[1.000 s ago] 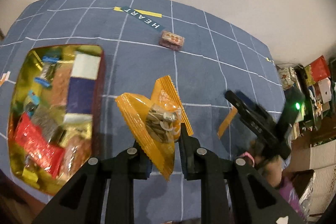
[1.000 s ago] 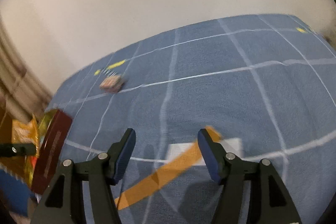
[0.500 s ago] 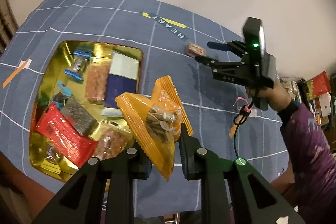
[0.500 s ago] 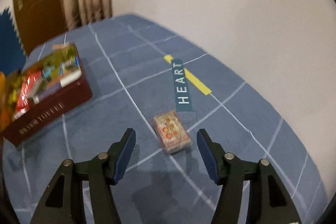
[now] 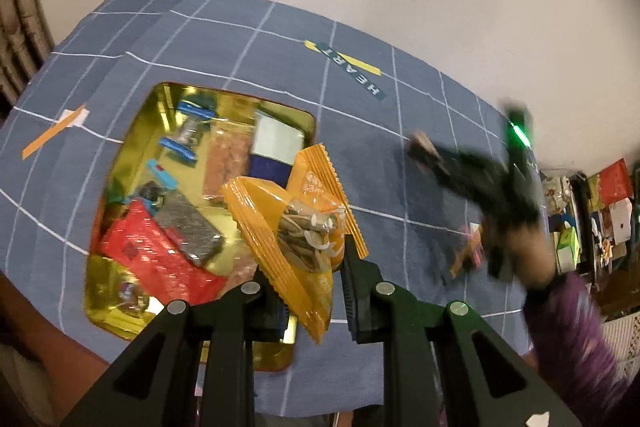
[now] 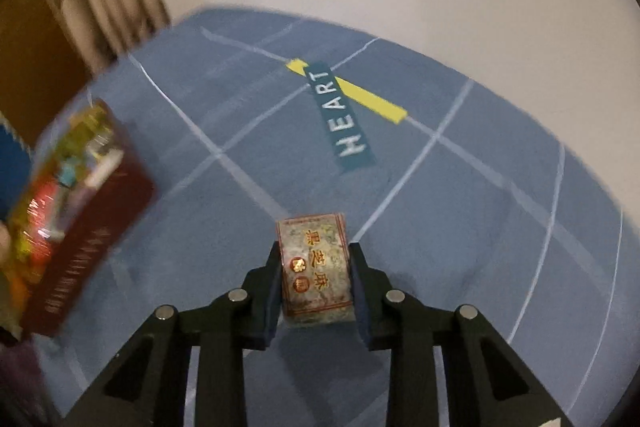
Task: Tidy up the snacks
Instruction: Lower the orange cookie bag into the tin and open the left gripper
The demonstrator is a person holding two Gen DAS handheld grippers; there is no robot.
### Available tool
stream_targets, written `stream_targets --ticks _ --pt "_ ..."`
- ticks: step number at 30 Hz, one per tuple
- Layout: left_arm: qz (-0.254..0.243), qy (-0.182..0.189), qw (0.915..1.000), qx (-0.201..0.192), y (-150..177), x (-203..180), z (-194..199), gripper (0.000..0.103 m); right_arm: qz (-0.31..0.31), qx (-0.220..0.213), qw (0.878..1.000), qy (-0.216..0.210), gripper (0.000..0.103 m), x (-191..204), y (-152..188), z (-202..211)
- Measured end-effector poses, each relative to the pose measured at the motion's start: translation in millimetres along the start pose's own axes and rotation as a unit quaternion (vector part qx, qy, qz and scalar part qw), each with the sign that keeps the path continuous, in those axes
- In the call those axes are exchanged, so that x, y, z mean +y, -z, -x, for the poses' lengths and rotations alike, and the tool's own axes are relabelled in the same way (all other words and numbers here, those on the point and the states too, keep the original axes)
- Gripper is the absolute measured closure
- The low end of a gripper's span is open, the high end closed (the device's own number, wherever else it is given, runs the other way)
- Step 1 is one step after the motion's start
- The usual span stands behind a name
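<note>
Blue cloth [image 6: 460,211] lies under the tin [image 5: 120,187]; left gripper [image 5: 308,279] holding the bag [image 5: 296,227], right gripper [image 6: 316,279] holding the packet [image 6: 316,267], should drop both gently inside it.

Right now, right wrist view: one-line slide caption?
Right gripper fingers closed on a small packaged snack above the blue grid cloth, HEART label ahead, tin at left.

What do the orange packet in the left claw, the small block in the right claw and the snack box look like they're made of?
Orange packet: glossy plastic film, judging by the crimped edges and clear window showing seeds. Small block: seemingly a shiny printed wrapper over something firm; the contents are hidden. Snack box: probably metal tin, with a mirror-like gold interior and dark red outside.
</note>
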State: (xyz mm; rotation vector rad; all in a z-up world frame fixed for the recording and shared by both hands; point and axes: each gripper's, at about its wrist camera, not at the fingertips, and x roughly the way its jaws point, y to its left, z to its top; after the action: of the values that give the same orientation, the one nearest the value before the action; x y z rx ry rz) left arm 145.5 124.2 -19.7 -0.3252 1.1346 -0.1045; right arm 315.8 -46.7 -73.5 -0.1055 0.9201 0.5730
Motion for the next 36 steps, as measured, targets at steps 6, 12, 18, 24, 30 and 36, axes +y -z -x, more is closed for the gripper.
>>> stream_targets --ticks 6,12,18,24,30,36 --pt "0.012 -0.012 0.9998 -0.009 2.8 29.8 10.6 0.084 -0.151 -0.088 0.984 0.037 0.073 6.4 107.3 73.3" --pt "0.006 -0.015 0.9998 -0.014 9.2 41.6 12.0 0.084 -0.215 -0.122 0.966 0.077 0.073 6.2 157.9 102.0" --pt "0.006 -0.02 0.9997 -0.013 18.1 52.2 11.5 0.084 -0.226 -0.113 0.963 0.09 0.073 8.2 168.4 85.2" --pt "-0.003 -0.031 0.9994 -0.015 18.7 53.6 8.2 0.084 -0.229 -0.114 0.961 0.101 0.073 10.2 167.9 84.6" --pt "-0.017 -0.058 0.9977 -0.031 15.5 51.8 2.1 0.084 -0.234 -0.112 0.96 0.103 0.073 10.1 168.5 84.1" --pt "-0.033 -0.084 0.9952 -0.037 6.4 50.9 -9.4 0.083 -0.229 -0.108 0.961 0.11 0.073 12.3 166.5 81.9"
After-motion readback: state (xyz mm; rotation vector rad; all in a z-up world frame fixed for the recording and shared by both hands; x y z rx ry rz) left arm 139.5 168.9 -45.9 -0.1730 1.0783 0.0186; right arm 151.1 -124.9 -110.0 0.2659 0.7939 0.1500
